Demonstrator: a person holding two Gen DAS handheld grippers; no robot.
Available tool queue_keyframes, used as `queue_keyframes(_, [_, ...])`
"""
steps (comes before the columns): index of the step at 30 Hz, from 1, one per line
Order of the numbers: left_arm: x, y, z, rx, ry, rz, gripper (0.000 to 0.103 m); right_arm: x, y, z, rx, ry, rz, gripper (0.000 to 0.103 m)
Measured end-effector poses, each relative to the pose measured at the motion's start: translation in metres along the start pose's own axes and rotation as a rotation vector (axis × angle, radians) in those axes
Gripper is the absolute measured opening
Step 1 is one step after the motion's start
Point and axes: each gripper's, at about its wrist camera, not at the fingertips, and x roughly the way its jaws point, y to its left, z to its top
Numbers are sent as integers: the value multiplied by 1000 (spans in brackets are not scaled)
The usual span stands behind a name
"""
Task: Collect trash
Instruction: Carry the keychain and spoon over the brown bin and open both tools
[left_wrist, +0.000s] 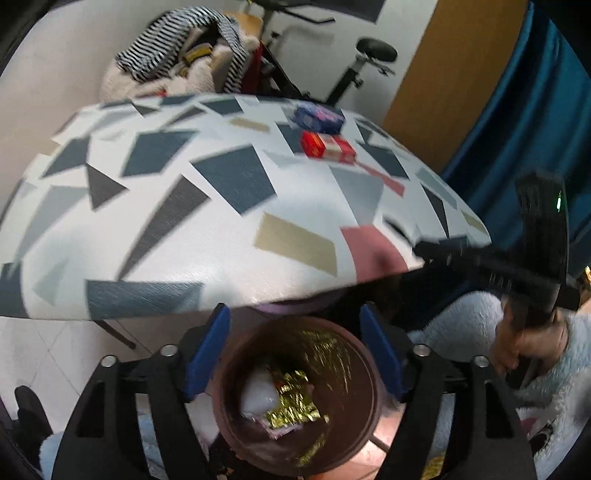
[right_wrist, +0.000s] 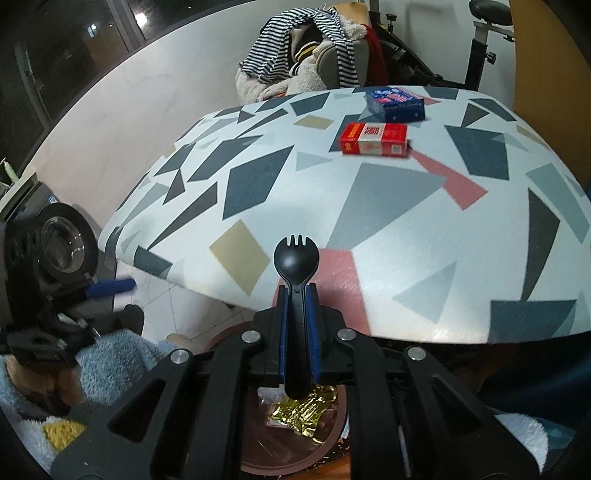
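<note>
The brown bin (left_wrist: 295, 402), already holding gold wrappers, sits below the bench (left_wrist: 207, 206) edge under the left gripper (left_wrist: 295, 354), jaws released and empty, while the right gripper (right_wrist: 295, 306) clenches a black spork (right_wrist: 293, 258), likely to drop it in.

A striped shirt (right_wrist: 295, 44) on a chair, an exercise bike (left_wrist: 354, 70) behind the patterned table (right_wrist: 369, 206).

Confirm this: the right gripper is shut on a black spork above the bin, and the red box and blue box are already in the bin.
Not quite. The right gripper is shut on the spork above the bin, but the red box and blue box lie on the table, as the right wrist view shows.
</note>
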Motion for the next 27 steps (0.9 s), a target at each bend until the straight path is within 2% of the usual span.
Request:
queue_keyframes(2, [-9, 0, 3, 4, -36, 42, 82, 6, 3, -7, -3, 13, 15, 13])
queue_keyframes(8, [-20, 3, 3, 19, -76, 125, 88, 25, 16, -25, -49, 66, 42, 13])
queue_keyframes(18, [-24, 17, 1, -38, -81, 164, 90, 56, 37, -49, -120, 191, 67, 14])
queue_keyframes(27, [-24, 21, -2, -56, -74, 173, 90, 65, 40, -61, -137, 236, 76, 14])
